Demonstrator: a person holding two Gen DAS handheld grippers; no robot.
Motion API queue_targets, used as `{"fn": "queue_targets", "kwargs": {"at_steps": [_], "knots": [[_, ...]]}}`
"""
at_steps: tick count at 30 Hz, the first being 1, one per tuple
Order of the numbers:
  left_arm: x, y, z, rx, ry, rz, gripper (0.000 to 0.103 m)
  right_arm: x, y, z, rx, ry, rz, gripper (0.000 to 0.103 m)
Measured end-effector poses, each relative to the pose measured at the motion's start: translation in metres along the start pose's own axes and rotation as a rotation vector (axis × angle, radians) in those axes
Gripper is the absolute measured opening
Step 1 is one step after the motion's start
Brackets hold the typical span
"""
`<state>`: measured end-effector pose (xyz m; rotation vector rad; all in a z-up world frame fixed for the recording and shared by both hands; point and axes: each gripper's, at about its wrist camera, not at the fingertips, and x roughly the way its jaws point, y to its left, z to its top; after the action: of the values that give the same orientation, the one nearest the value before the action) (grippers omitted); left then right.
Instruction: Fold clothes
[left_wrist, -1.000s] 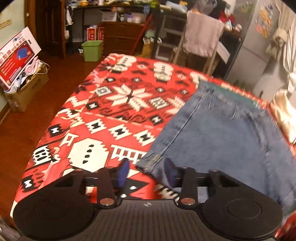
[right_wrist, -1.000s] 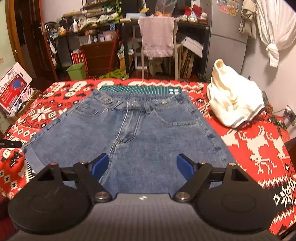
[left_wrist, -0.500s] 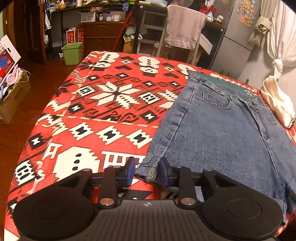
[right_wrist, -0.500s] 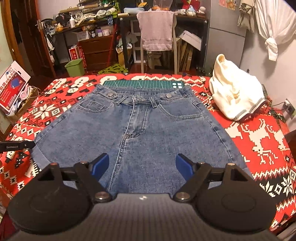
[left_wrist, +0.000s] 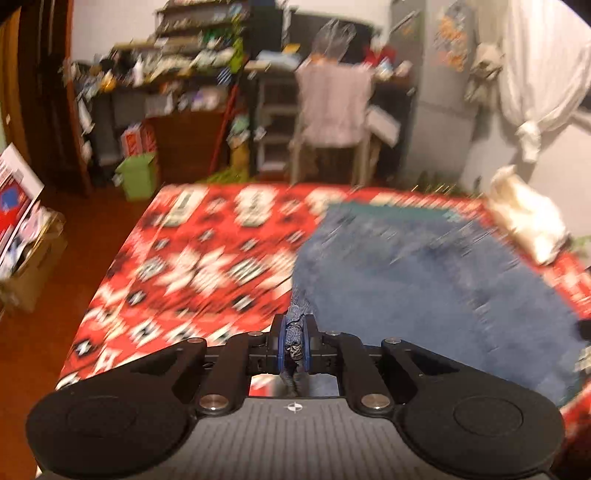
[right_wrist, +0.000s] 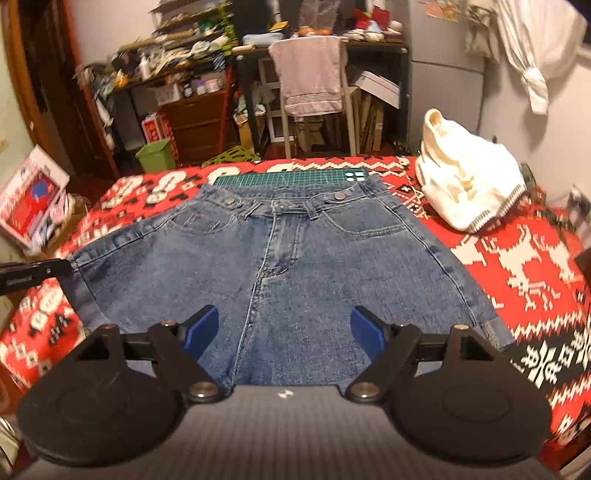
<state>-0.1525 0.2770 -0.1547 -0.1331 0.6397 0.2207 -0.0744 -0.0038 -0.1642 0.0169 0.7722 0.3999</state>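
Left tongs (left_wrist: 294, 345) clenched on the denim shorts' (right_wrist: 280, 273) near-left hem corner; right tongs (right_wrist: 284, 332) gape above. Thin bite, denim may slip mid-fold.

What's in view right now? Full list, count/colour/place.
denim shorts: 1, blue, flat on the bedspread, waistband at the far end
bedspread: 1, red with white and black pattern, under everything
cutting mat: 1, green, under the waistband
sweater: 1, cream, right of the shorts
towel: 1, pinkish, over a chair behind
bin: 1, green, floor, back left
left hand-held gripper: 1, black, shut on the shorts' left hem corner
right hand-held gripper: 1, black, open over the near hem
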Motion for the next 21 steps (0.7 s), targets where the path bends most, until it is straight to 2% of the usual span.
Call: {"fn": "queue_targets", "kwargs": {"at_steps": [6,10,16,21], "knots": [[-0.010,-0.071,0.013,0.018,-0.041,-0.126,0.009,-0.007,-0.021,0.013,0.091,-0.020,0.086,0.081],[0.009,-0.117,0.003,0.045,0.000,-0.150,0.009,-0.004,-0.034,0.021,0.147,-0.015,0.139,0.080],[0.015,-0.166,-0.013,0.089,0.028,-0.208,0.009,0.032,-0.046,0.024,0.260,0.089,0.222,0.078],[0.016,-0.183,-0.020,0.105,0.053,-0.251,0.009,0.062,-0.057,0.026,0.354,0.176,0.291,0.072]]}}
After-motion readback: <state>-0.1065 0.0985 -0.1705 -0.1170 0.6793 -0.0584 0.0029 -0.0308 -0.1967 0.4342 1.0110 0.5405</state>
